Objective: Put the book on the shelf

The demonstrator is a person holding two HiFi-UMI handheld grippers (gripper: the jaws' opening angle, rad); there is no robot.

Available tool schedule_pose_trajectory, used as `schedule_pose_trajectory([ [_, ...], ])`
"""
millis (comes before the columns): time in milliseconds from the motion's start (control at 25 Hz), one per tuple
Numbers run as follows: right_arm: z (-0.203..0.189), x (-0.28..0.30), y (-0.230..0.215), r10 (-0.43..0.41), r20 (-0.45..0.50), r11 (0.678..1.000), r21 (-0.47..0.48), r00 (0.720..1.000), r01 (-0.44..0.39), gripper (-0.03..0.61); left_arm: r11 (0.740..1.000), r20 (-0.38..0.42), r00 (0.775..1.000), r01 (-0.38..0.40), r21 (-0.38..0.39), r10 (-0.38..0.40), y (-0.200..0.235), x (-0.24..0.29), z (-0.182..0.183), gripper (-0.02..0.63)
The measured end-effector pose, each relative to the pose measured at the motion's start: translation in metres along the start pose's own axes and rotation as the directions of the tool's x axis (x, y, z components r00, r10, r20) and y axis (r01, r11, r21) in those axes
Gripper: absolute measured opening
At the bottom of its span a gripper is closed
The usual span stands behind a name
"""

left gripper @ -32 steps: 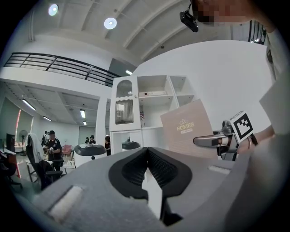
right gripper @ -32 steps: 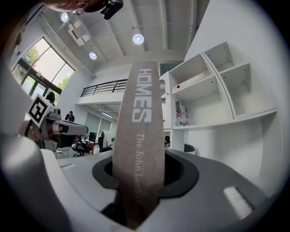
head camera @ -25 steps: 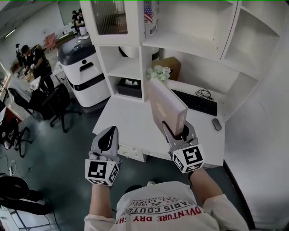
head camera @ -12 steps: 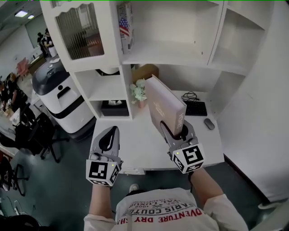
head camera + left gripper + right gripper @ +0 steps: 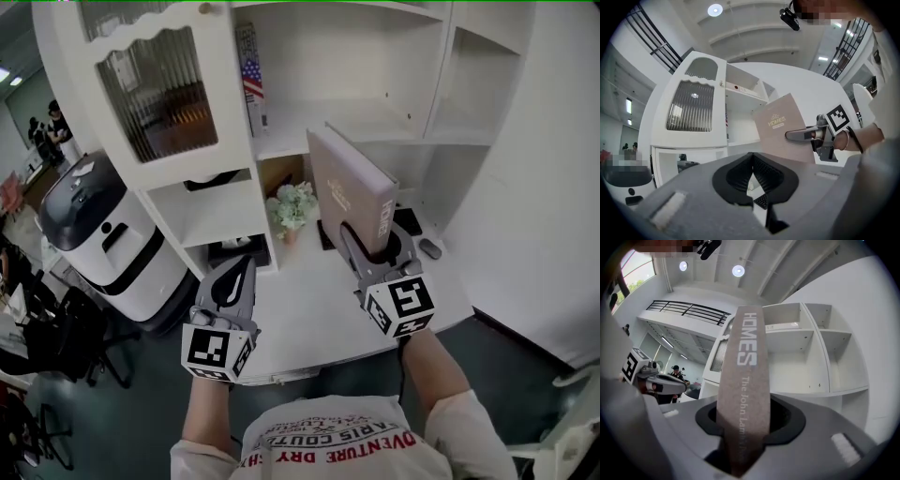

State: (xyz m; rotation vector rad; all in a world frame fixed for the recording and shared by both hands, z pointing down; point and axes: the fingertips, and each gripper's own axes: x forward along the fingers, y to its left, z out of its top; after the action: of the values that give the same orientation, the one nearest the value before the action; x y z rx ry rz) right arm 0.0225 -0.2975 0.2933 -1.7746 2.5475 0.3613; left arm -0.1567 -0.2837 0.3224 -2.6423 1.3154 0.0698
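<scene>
One gripper matters: the right gripper (image 5: 373,246) clamps the lower end of the book (image 5: 342,183), whose long axis stands upright before the open shelf (image 5: 394,117) beyond, while the left gripper (image 5: 230,281), jaws seemingly pressed together and empty, hangs aside.

Head view — high above the person, looking steeply down on the left gripper (image 5: 242,272), right gripper (image 5: 375,242), table (image 5: 319,309) and white shelf unit (image 5: 375,122). Left gripper view: low behind its own jaws, facing the shelf unit, right gripper at its right. Right gripper view — very near the book (image 5: 743,394) spine, same shelves beyond, left gripper at its left edge.
</scene>
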Motion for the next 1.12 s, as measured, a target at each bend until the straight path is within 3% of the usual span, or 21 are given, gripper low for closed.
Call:
schedule_pose_trajectory([
  [320,0.085,0.034,0.006,-0.074,0.062,0.994,-0.078,0.995,0.079,0.175,0.997,0.065,0.995,0.076,-0.011,-0.075,0.015,0.002,0.018,0.005],
  [560,0.132,0.065,0.000,-0.138,0.110,0.980,-0.126,0.984,0.151,0.175,0.994,0.040,0.993,0.109,-0.017,-0.108,0.014,-0.009,0.006,0.005],
  [880,0.149,0.114,-0.015,-0.150,0.119,0.978,-0.130,0.982,0.165,0.175,0.998,0.051,0.997,0.065,0.005,-0.066,0.030,-0.005,0.015,0.005],
  [1120,0.138,0.159,-0.028,-0.126,0.100,0.980,-0.139,0.987,0.139,0.175,1.000,0.059,0.998,0.030,0.001,-0.030,0.042,0.016,0.017,0.005],
])
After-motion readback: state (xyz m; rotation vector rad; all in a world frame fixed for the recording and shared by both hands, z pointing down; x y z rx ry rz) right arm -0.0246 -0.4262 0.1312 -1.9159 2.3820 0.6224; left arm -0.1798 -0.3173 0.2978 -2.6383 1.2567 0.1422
